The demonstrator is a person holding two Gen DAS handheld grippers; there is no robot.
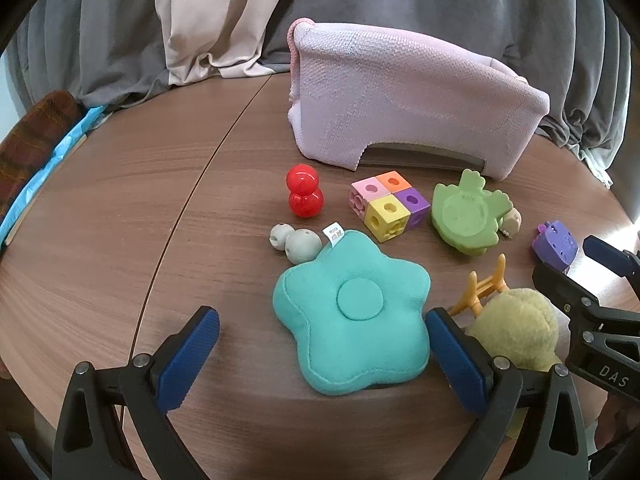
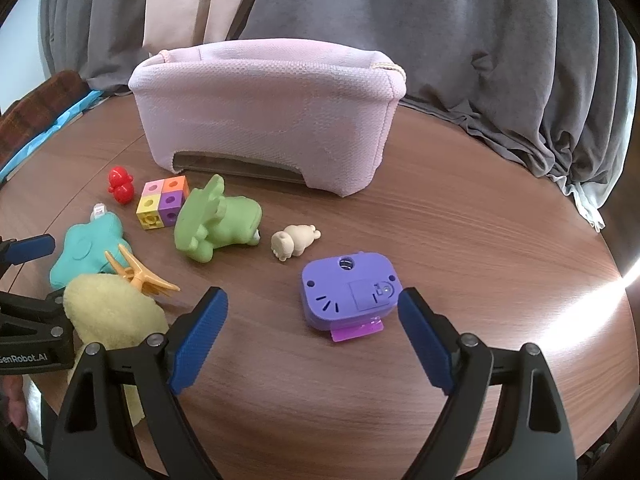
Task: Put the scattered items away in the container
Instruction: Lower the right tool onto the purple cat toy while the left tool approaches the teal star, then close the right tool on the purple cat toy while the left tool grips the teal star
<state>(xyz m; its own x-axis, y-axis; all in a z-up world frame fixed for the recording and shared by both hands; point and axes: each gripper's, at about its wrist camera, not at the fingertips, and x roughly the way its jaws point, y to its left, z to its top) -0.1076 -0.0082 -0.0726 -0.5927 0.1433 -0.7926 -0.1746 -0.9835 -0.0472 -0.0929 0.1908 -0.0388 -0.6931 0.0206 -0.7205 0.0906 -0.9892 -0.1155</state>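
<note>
A pink fabric basket [image 1: 404, 100] [image 2: 264, 116] stands at the back of the round wooden table. In front of it lie a red toy [image 1: 304, 196], two grey beads [image 1: 294, 242], a coloured cube block [image 1: 390, 208], a green dinosaur [image 1: 466, 218] [image 2: 216, 220], a teal star cushion [image 1: 352, 312], an orange clip [image 2: 138, 272], a yellow plush [image 2: 112, 312], a beige figure [image 2: 294, 242] and a purple toy [image 2: 348, 290]. My left gripper [image 1: 322, 352] is open, its fingers either side of the star cushion. My right gripper [image 2: 312, 332] is open, just before the purple toy.
Grey and beige curtains hang behind the table. A brown chair back with blue cloth [image 1: 36, 148] stands at the left edge. A seam [image 1: 192, 192] runs across the tabletop. The right gripper's body [image 1: 592, 312] shows in the left wrist view beside the plush.
</note>
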